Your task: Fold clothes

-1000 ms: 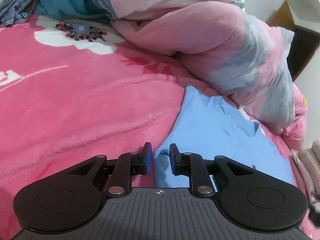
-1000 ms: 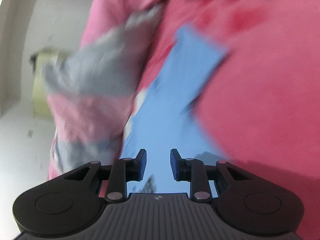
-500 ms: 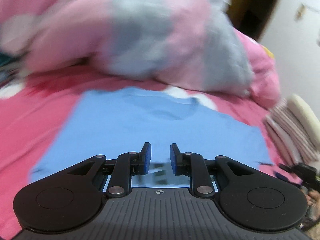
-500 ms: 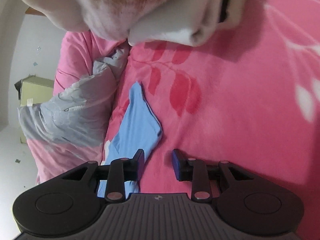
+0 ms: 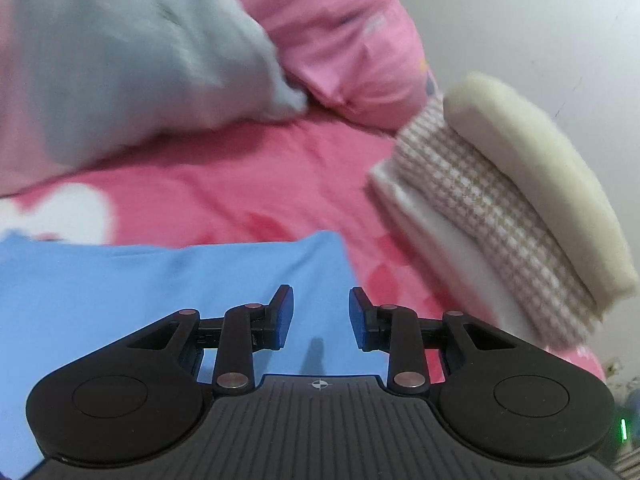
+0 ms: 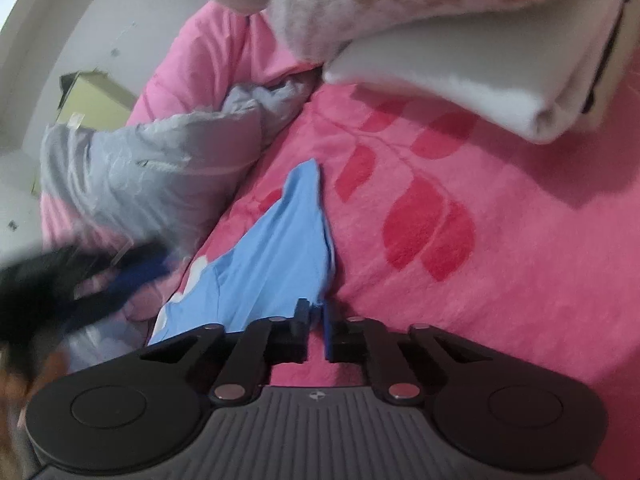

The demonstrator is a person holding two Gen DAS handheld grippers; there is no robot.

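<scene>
Evidently, shirt: the blue shirt [image 6: 276, 264] lay flat on the pink bedspread [image 6: 500, 280]; beside the folded stack [image 5: 500, 208], leaving folding room
Right gripper [image 6: 318, 332]: just closed, pinching the shirt's edge; to lift a fold
Left gripper [image 5: 320, 316]: jaws just widened, empty, above the cloth; readying its own grip

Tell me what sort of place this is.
Most likely a bedroom. A light blue T-shirt lies spread on a bed's pink floral blanket, a rumpled pink and grey duvet is bunched behind it, and a stack of folded clothes sits beside a plain wall.
</scene>
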